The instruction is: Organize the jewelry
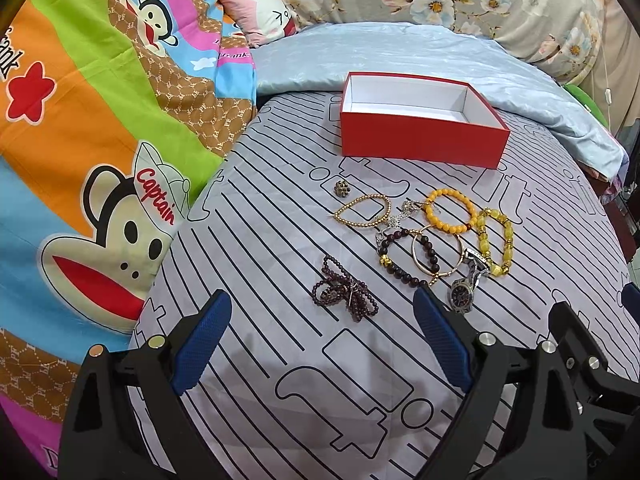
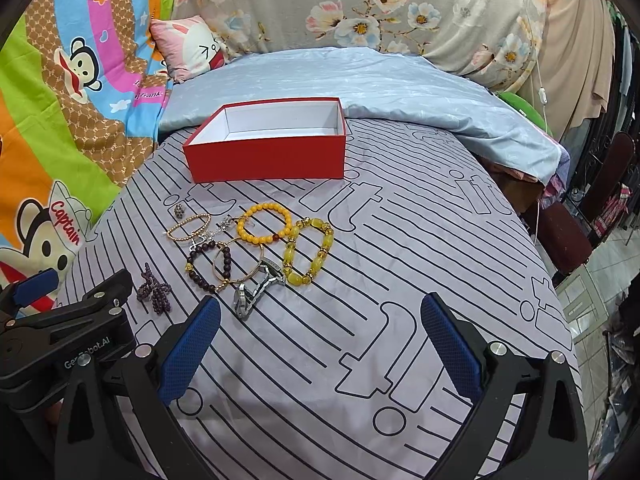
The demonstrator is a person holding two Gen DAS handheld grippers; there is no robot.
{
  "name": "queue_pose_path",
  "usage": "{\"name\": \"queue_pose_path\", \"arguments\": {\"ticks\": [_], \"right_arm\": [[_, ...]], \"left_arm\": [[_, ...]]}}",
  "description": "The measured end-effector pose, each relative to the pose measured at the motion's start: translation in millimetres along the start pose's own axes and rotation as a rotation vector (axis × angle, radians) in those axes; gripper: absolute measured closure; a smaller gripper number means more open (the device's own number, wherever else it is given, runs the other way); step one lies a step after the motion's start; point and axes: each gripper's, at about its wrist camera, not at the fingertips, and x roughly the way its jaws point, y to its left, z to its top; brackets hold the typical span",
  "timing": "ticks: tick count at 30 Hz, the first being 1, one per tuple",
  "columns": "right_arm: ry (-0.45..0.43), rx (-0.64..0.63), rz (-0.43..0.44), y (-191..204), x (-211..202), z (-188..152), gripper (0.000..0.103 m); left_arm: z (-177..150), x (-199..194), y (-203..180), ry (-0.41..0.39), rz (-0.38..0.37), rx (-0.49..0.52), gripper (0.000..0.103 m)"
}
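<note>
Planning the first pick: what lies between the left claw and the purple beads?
Only bare striped sheet, seen in the left wrist view, between the open left claw and the purple beads.

"Captain" on the quilt's point(image 1: 80, 92) monkey cap; claw body point(image 2: 72, 344) perhaps "GenRobot.AI".

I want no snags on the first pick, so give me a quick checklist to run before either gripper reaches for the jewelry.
1. Left gripper open, holding nothing: ok.
2. Right gripper open, holding nothing: ok.
3. Red box lid off, no jewelry visible inside: ok.
4. Dark purple bead strand lies apart from the pile: ok.
5. Watch clear of neighbours: not ok, its strap touches the thin gold bangle.
6. Silver chain free of the bracelets: cannot tell.
</note>
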Motion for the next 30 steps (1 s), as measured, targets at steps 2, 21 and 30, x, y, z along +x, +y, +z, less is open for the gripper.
{"name": "queue_pose_path", "arguments": {"ticks": [2, 21, 30], "right_arm": [[0.000, 0.000, 0.000, 0.0, -0.2, 0.0, 0.005], [0.000, 0.001, 0.000, -0.2, -0.3, -0.1, 0.005], [0.001, 0.002, 0.001, -0.2, 0.5, -0.3, 0.005]], "left_arm": [[0.0, 0.3, 0.7, 0.002, 0.000, -0.001, 0.013], [0.3, 0.8, 2.7, 0.005, 0.001, -0.002, 0.013], [-0.1, 0.8, 2.7, 0.006, 0.002, -0.002, 0.013]]}}
